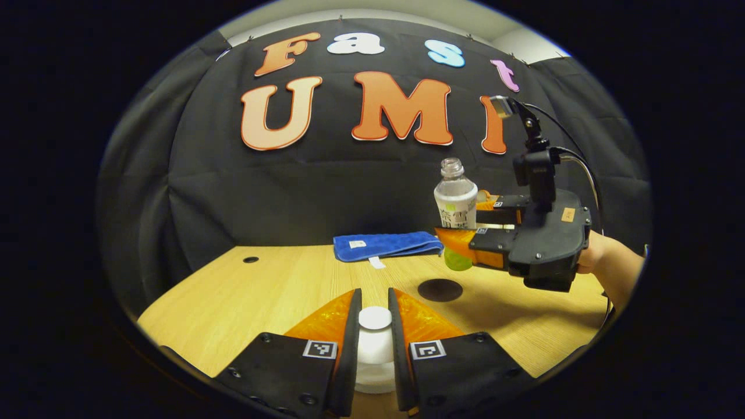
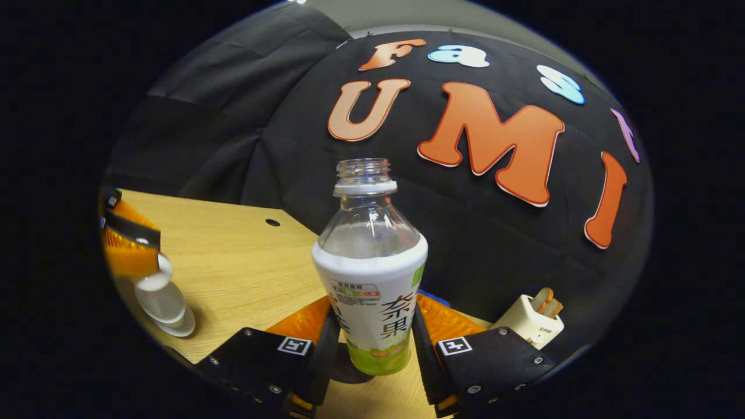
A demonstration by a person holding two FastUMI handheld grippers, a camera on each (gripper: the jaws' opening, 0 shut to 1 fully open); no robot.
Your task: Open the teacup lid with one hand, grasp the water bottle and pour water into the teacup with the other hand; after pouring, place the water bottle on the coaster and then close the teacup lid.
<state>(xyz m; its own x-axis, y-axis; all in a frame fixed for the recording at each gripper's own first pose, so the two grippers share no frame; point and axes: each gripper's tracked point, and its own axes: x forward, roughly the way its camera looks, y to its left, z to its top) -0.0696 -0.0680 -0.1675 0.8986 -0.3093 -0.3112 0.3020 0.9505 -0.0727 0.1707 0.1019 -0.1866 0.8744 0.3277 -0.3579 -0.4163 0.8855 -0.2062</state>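
Left gripper (image 1: 375, 343): your fingers are closed to a narrow gap with the white knob of the teacup lid (image 1: 375, 318) between them; they look to be pressing it on both sides.
Teacup (image 2: 160, 299): in the right gripper view it stands at the left edge of the wooden table (image 2: 244, 262), white, on its saucer. The lid seems to sit on the cup there, but that edge of the picture is warped, so you can't be sure whether it has lifted off.
Right gripper (image 2: 372, 343): your jaws are clamped on the lower, labelled part of the water bottle (image 2: 371, 273), one finger on each side.
Water bottle: uncapped, upright, held above the table; in the left gripper view its bottom hangs clear of the surface, just behind the coaster (image 1: 440, 290).
Coaster: dark, round, nothing on it, lying to the right of the teacup.
Other things: a folded blue cloth (image 1: 387, 245) at the back of the table; a white block (image 2: 529, 320) with an orange part beside your right finger.
Done so far: both grasps made, bottle picked up.
Left to do: take the lid clear, tip the bottle over the cup, pour, set the bottle on the coaster, put the lid back.
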